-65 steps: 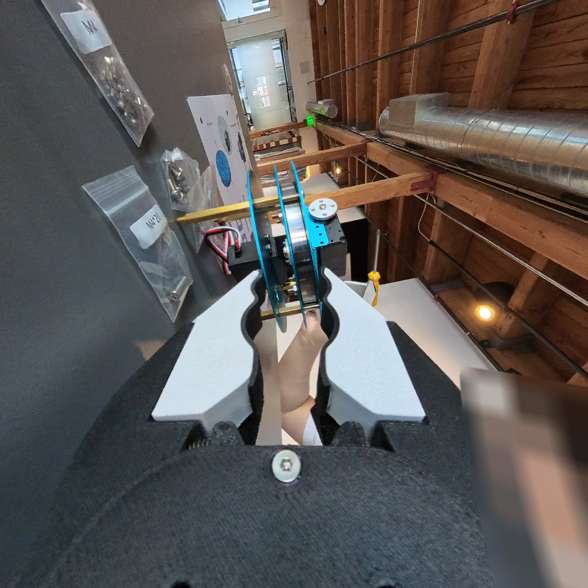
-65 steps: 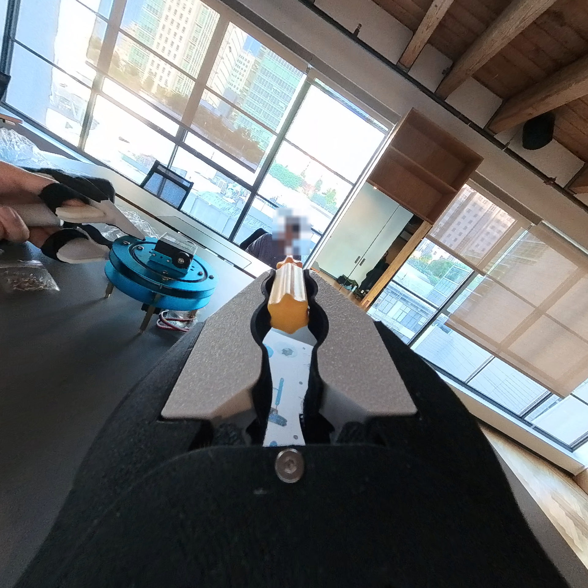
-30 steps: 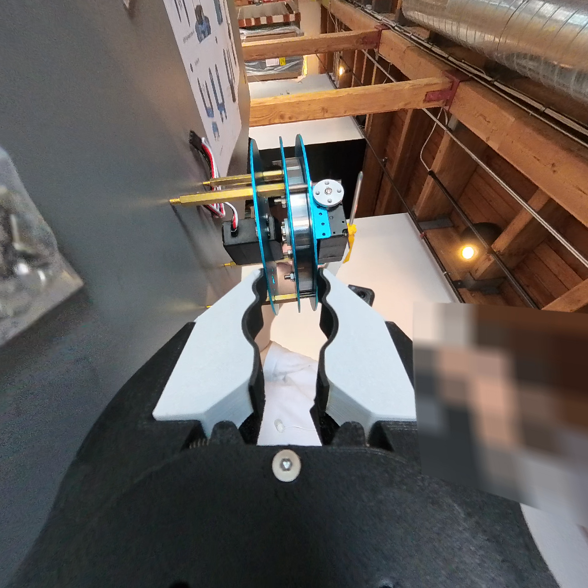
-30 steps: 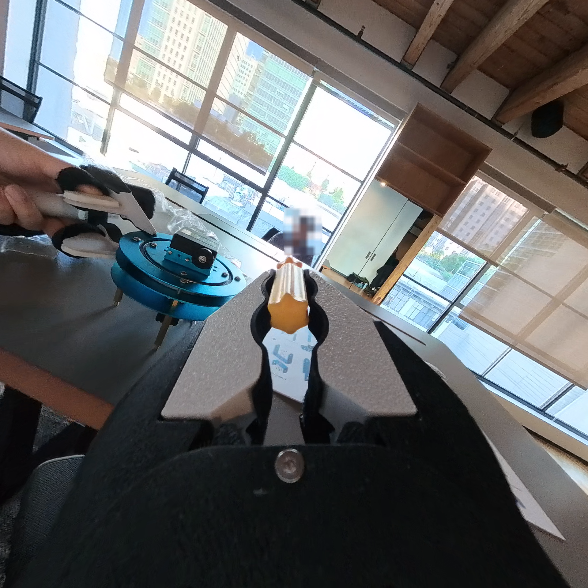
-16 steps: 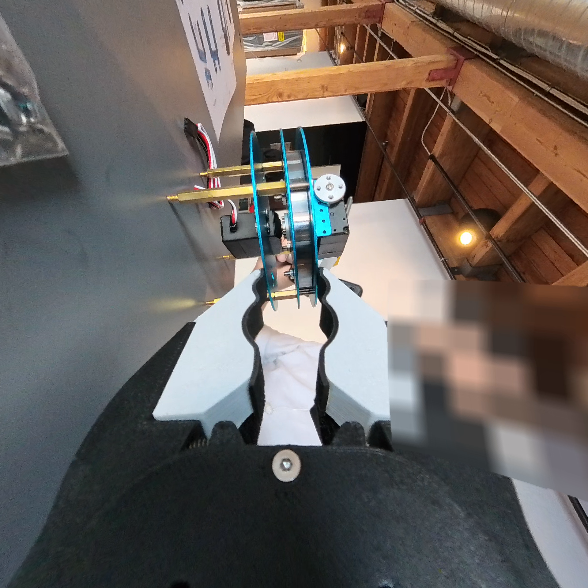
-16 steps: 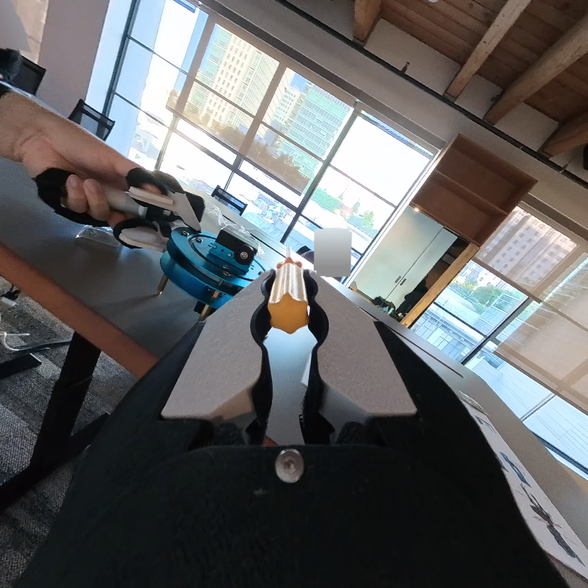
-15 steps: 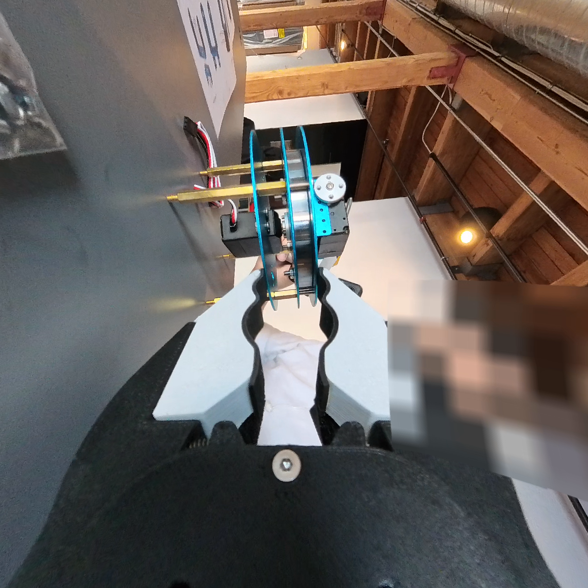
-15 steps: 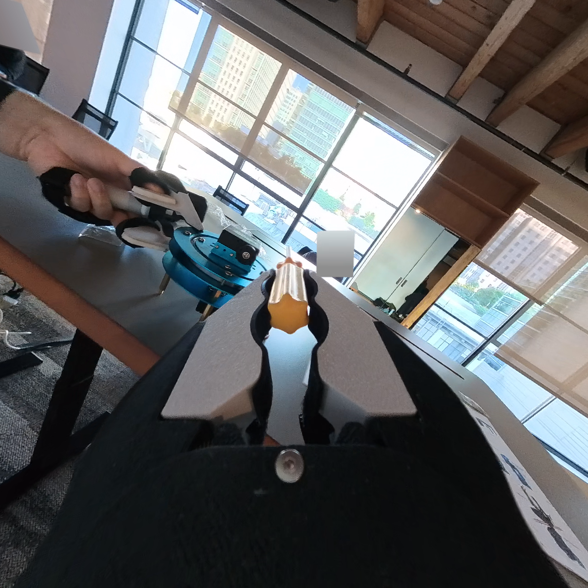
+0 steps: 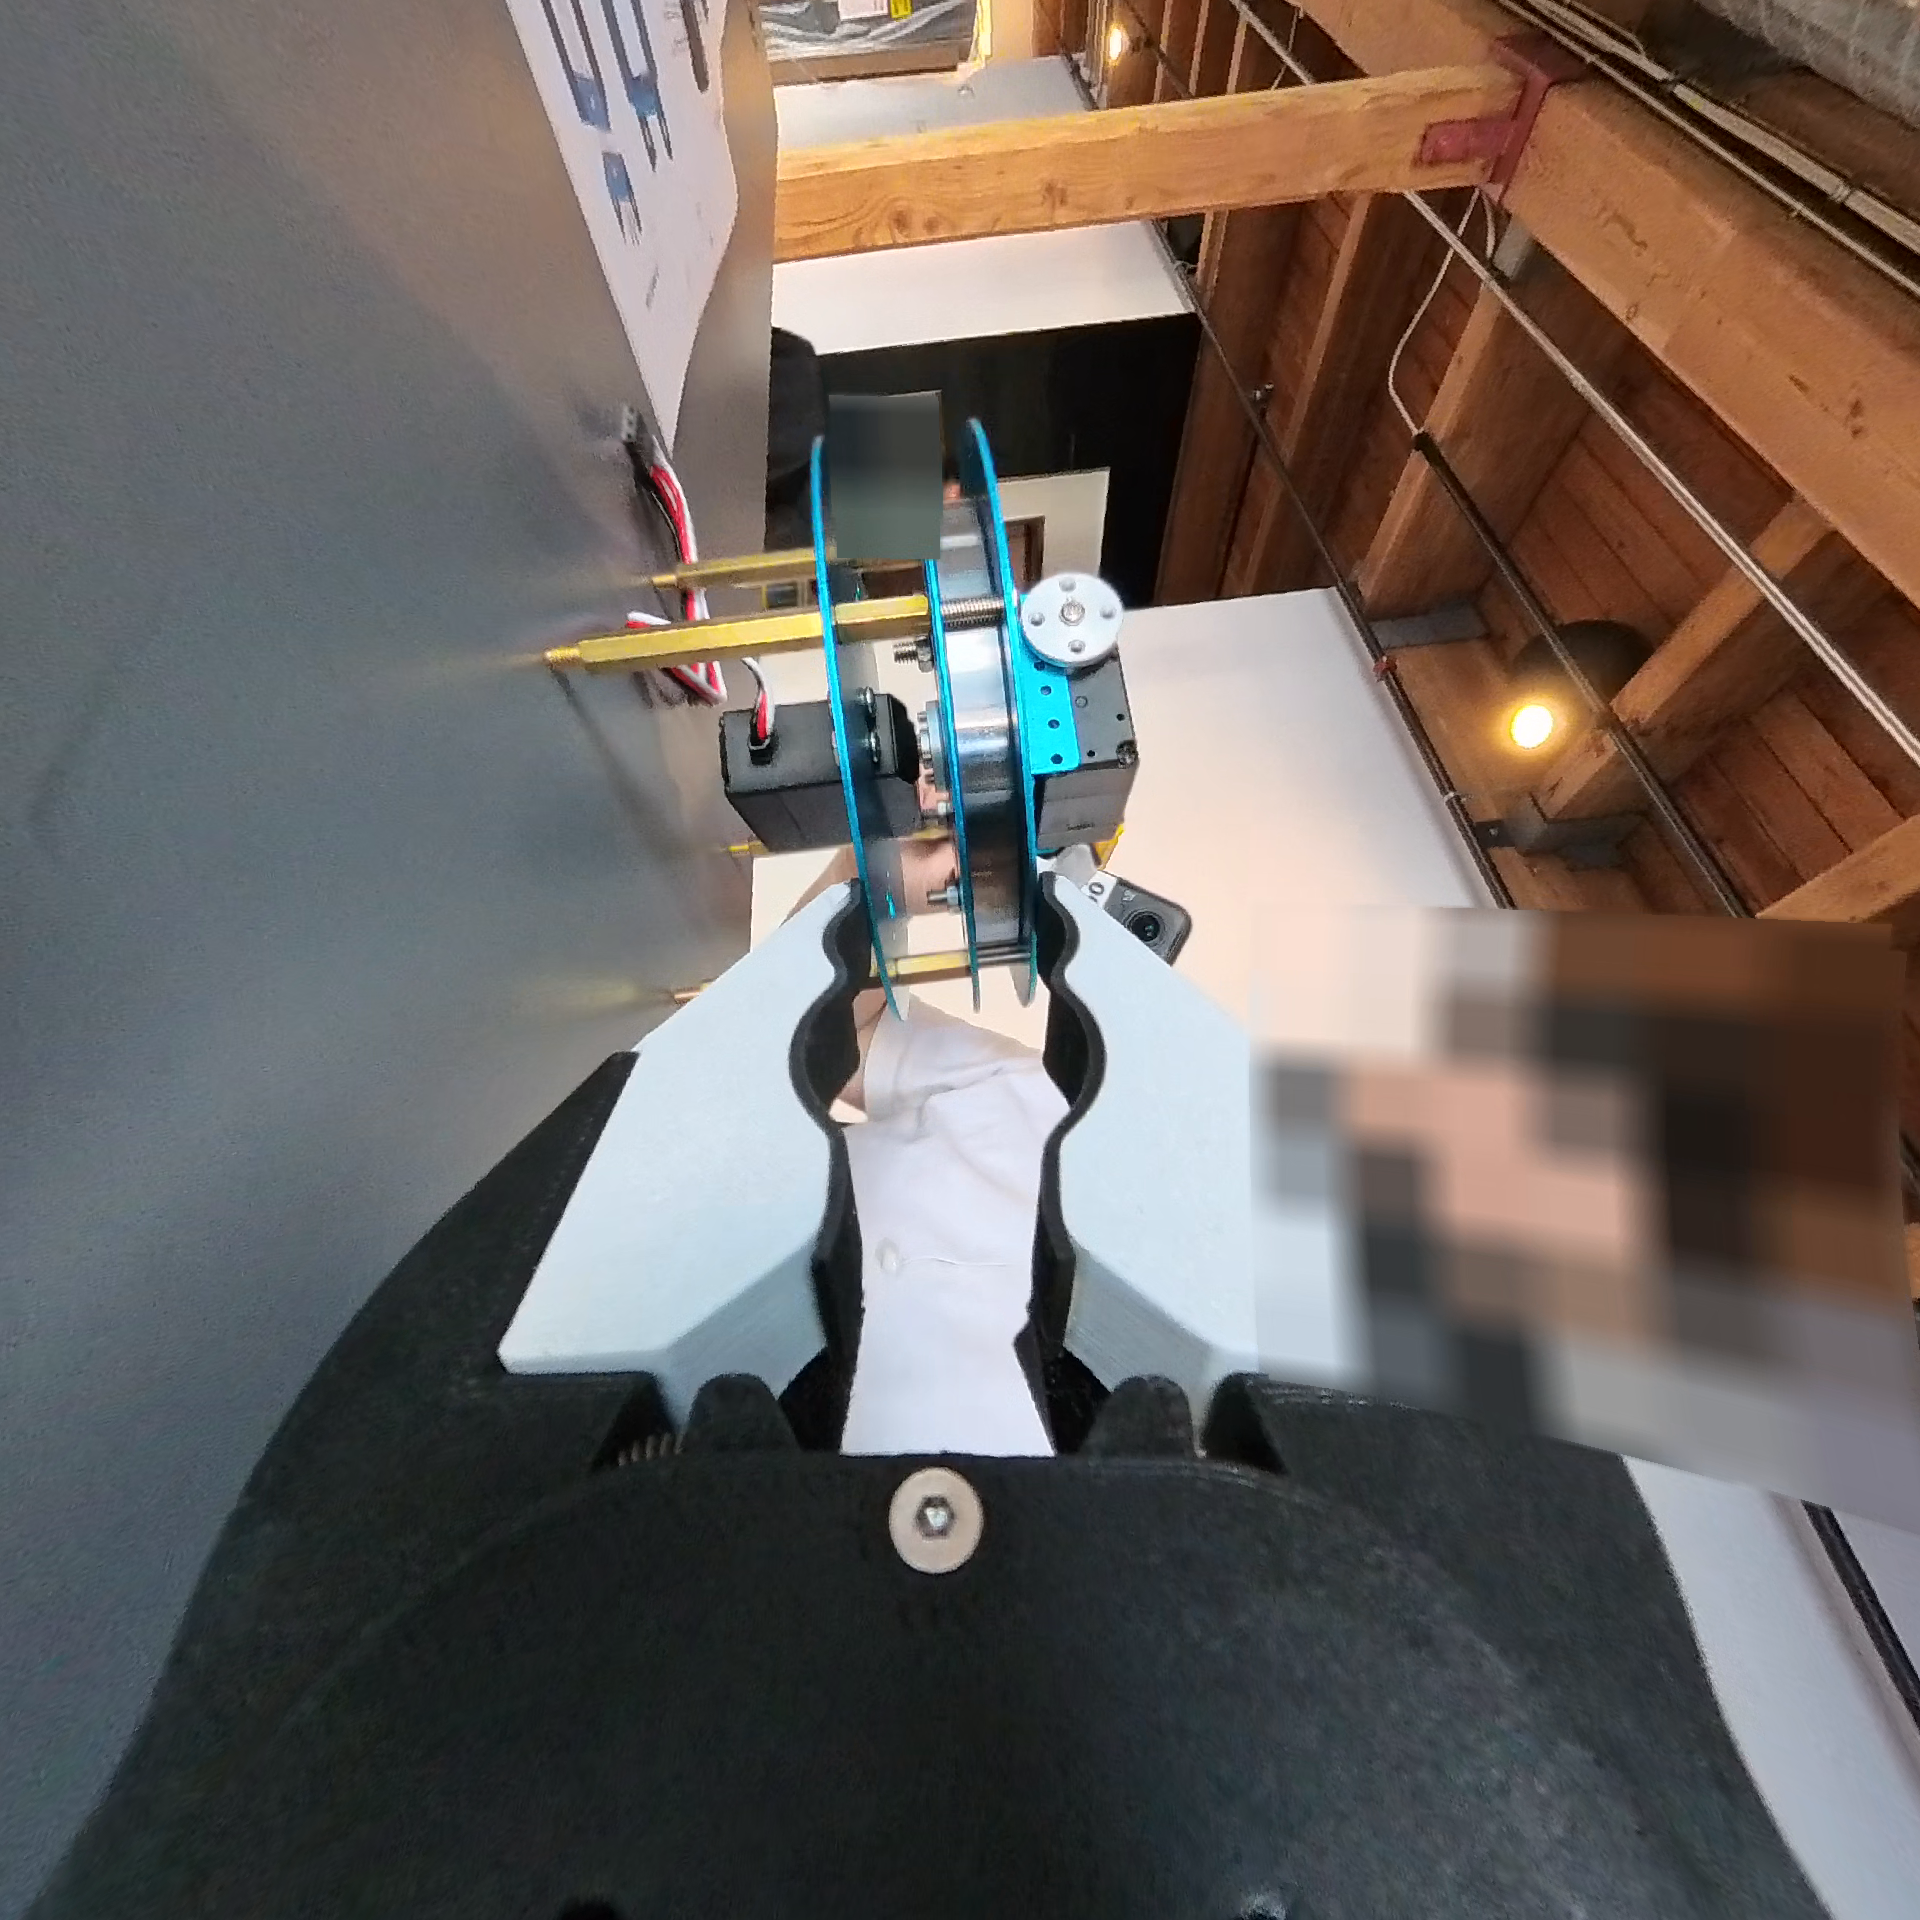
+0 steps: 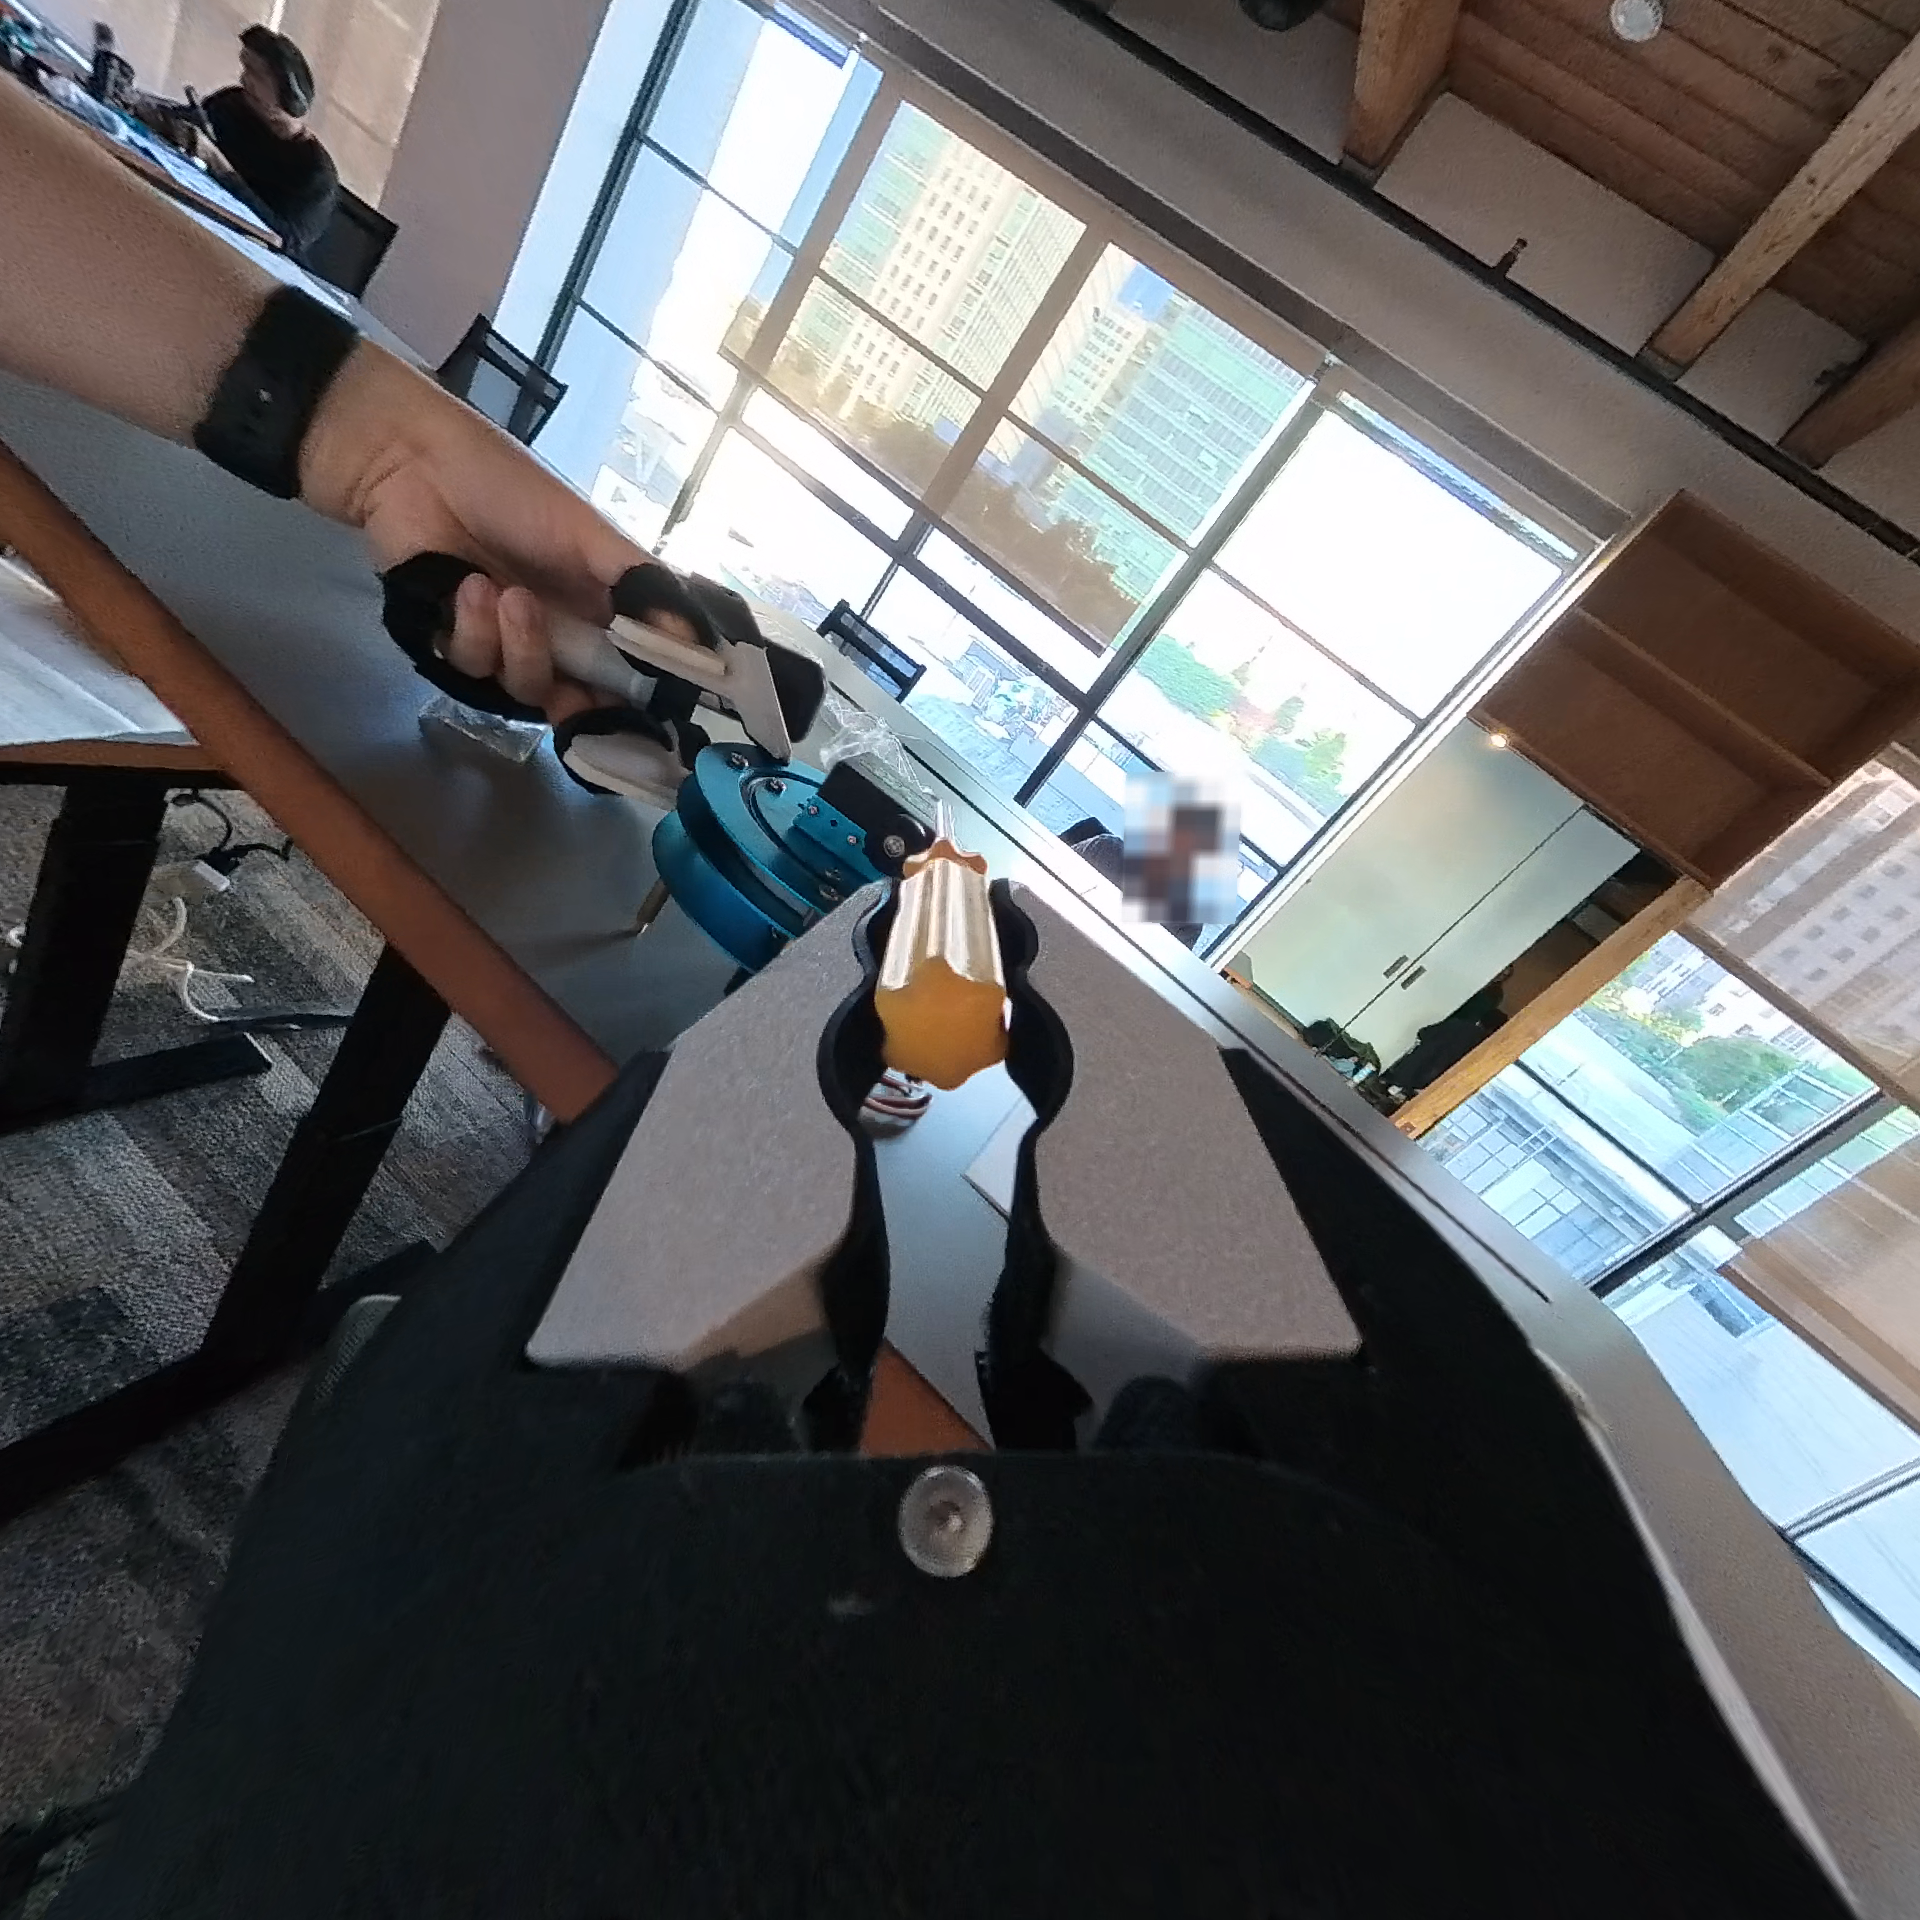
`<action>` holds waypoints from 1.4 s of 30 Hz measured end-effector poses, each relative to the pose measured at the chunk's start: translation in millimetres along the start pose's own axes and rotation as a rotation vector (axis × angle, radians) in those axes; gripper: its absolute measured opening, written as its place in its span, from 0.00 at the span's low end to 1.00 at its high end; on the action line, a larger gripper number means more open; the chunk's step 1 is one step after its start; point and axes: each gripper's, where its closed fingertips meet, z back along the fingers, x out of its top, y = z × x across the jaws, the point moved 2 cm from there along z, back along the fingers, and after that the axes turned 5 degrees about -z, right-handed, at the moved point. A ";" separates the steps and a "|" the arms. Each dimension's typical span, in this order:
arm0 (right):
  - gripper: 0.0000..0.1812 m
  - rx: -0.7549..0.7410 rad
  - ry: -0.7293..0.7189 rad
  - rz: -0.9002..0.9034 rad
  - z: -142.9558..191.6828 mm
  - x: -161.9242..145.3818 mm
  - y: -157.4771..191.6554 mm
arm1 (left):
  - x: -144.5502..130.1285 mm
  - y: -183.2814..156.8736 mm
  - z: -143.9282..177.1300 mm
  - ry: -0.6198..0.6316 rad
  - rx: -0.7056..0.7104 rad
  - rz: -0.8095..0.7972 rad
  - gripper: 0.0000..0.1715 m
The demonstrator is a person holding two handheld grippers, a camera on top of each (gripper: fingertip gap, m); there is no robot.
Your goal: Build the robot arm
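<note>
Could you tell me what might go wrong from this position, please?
The left gripper pinches only the rim of the blue disc assembly, so it could slip or tip on its thin brass legs. The screwdriver in the right gripper could twist between the fingers under load.

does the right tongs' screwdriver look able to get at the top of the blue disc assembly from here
Probably yes. The right tongs grip the orange-handled screwdriver, tip aimed toward the blue disc assembly. The left tongs clamp only its far edge, leaving the near side open.

The right gripper (image 10: pixel 943 914) has pulled back past the table's wooden edge (image 10: pixel 312 774), assembly (image 10: pixel 764 873) farther off
</note>
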 end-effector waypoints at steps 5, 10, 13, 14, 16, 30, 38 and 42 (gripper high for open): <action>0.09 0.014 0.010 0.018 9.7 -0.6 -10.0 | 21.6 1.9 -3.8 -0.070 0.034 -0.106 0.22; 0.09 -0.008 0.032 0.038 13.9 5.9 -12.0 | 28.9 -12.9 11.2 -0.099 0.117 -0.192 0.36; 0.09 -0.043 0.048 0.071 14.2 14.0 -5.4 | 58.5 -29.1 24.6 -0.195 0.165 -0.373 0.33; 0.09 -0.059 0.061 0.089 13.3 15.0 -2.1 | 69.6 -36.1 26.9 -0.226 0.157 -0.441 0.31; 0.09 -0.087 0.095 0.127 10.7 15.4 6.0 | 84.4 -39.5 27.0 -0.221 0.140 -0.525 0.28; 0.09 -0.084 0.234 0.538 -5.8 9.1 30.0 | 78.6 -17.2 -0.3 -0.153 0.186 -0.825 0.29; 0.09 -0.046 0.224 0.750 -28.1 2.1 41.8 | 73.6 -38.0 2.6 -0.192 -0.065 -0.731 0.36; 0.09 -0.042 0.240 0.784 -27.8 -3.8 40.3 | 70.3 -38.0 3.0 -0.201 -0.063 -0.704 0.36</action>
